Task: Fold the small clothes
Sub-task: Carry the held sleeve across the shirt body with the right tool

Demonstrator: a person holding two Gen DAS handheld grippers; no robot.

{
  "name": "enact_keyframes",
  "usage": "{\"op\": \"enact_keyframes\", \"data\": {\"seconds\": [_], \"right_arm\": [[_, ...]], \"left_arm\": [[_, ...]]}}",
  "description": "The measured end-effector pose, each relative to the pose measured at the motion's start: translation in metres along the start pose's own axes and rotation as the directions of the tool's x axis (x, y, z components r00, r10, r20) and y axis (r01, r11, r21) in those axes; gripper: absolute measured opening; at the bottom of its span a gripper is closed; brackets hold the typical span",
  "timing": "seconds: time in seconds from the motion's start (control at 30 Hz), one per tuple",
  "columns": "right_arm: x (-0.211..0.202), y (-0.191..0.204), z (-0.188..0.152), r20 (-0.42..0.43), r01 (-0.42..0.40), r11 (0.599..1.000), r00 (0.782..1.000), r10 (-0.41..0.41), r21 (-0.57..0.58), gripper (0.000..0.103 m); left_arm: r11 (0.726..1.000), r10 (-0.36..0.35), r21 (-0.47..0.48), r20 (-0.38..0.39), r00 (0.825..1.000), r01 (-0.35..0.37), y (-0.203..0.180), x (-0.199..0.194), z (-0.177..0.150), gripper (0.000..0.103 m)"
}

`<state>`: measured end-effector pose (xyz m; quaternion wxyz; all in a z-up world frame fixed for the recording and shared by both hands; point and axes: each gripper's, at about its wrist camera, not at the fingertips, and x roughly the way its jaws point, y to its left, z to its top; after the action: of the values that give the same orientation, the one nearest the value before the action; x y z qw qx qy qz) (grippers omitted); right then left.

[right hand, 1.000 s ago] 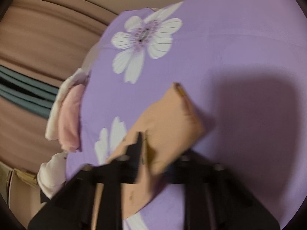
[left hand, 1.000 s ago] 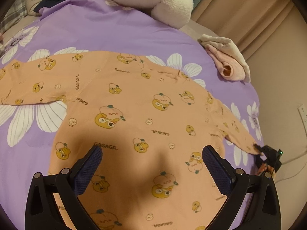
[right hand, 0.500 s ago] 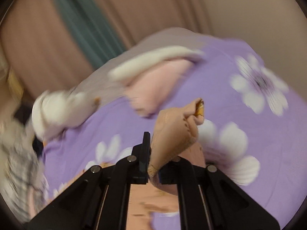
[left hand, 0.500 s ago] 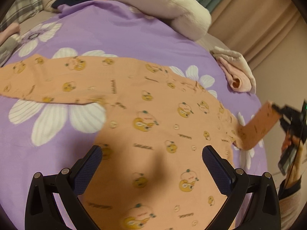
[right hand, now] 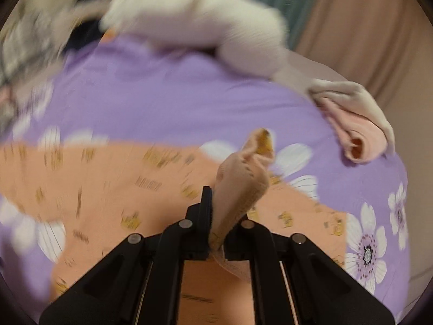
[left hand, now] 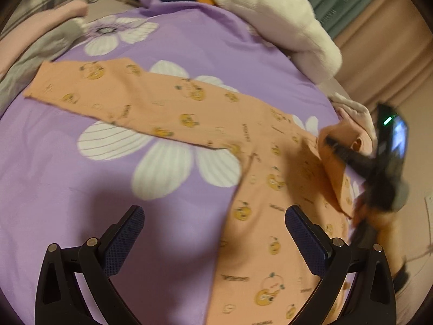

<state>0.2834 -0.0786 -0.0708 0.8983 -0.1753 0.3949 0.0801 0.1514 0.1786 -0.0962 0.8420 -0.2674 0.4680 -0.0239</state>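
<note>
Shirt [left hand: 189, 113] on bedspread [left hand: 67, 178]; towel [right hand: 354, 124] behind

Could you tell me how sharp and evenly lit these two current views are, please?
Left wrist view: mostly sharp, though the right gripper and the sleeve it clamps are smeared; a dark shadow lies on the purple bedspread near the open left gripper. Right wrist view: heavy motion blur on the left, fisheye bending throughout.

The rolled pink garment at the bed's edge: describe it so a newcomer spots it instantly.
Start from the purple floral bedspread. Go to its far right edge, beyond the orange shirt, below the white plush blanket. The pink garment sits bundled there, the only pink roll, wrapped in beige cloth.
</note>
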Motion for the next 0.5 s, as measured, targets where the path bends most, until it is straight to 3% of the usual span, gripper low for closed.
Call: {"op": "enact_keyframes", "data": {"seconds": [0.17,0.5], "right_arm": [[0.018,0.045,-0.019,-0.026,0.037,0.987,0.999,-0.042,-0.155,0.010],[0.023,0.068,-0.018,-0.031,-0.005,0.980,1.000,-0.001,-0.198,0.011]], "left_arm": [[0.997,0.007,-0.075,0.008,1.000,-0.007,0.026,0.000,0.005,0.103],[0.989,0.019,-0.150,0.026,0.999,-0.015,0.055,0.001,0.015,0.103]]}}
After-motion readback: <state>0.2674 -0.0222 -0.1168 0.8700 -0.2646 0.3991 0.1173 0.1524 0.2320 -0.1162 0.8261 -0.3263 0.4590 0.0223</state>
